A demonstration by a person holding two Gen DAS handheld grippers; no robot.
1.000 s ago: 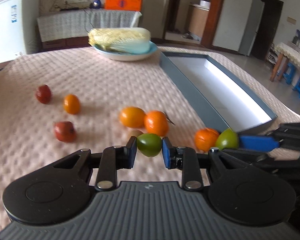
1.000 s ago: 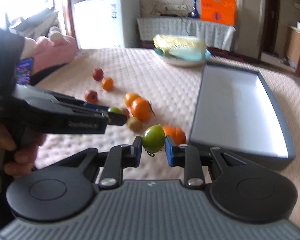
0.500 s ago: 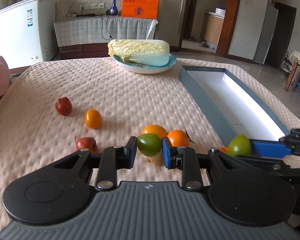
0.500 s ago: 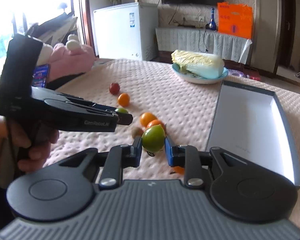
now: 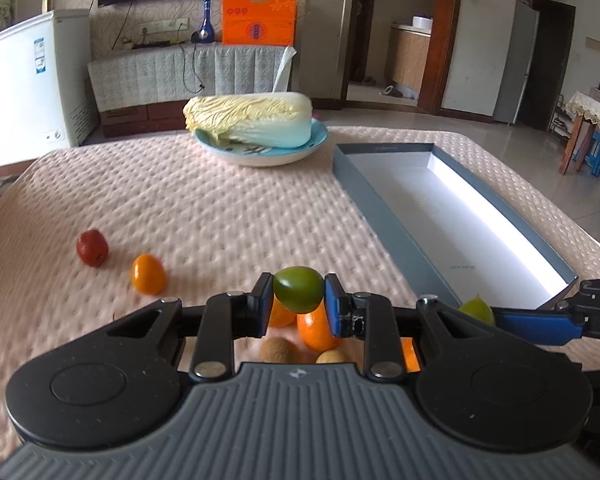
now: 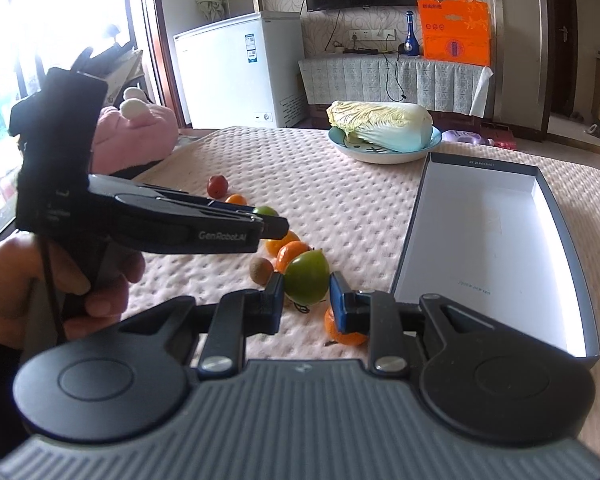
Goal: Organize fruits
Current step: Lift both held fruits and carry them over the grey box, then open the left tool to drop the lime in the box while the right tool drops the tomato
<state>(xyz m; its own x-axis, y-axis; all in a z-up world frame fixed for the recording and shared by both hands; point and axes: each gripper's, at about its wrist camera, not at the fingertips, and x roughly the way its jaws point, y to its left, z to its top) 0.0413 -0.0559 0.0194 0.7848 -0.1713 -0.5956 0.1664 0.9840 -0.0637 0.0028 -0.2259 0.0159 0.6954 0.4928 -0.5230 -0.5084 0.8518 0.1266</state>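
Note:
My left gripper (image 5: pixel 299 300) is shut on a small green fruit (image 5: pixel 299 289), held above the pink quilted table. My right gripper (image 6: pixel 306 296) is shut on another green fruit (image 6: pixel 307 277); it also shows at the right edge of the left wrist view (image 5: pixel 476 309). Below them lie orange fruits (image 5: pixel 318 330) (image 6: pixel 293 251) and small brown ones (image 5: pixel 277 351) (image 6: pixel 261 270). A red fruit (image 5: pixel 93 242) and an orange one (image 5: pixel 148 274) lie to the left. An empty grey box with a white inside (image 5: pixel 396 232) (image 6: pixel 496 248) lies to the right.
A blue plate with a napa cabbage (image 5: pixel 256 128) (image 6: pixel 384 128) stands at the table's far side. A pink plush toy (image 6: pixel 136 136) lies off the table's left edge. A white freezer (image 6: pixel 236 72) and a covered cabinet stand behind.
Both grippers have risen and tilted up with their green fruits still held. The fruits on the table now sit lower and partly behind the fingers.

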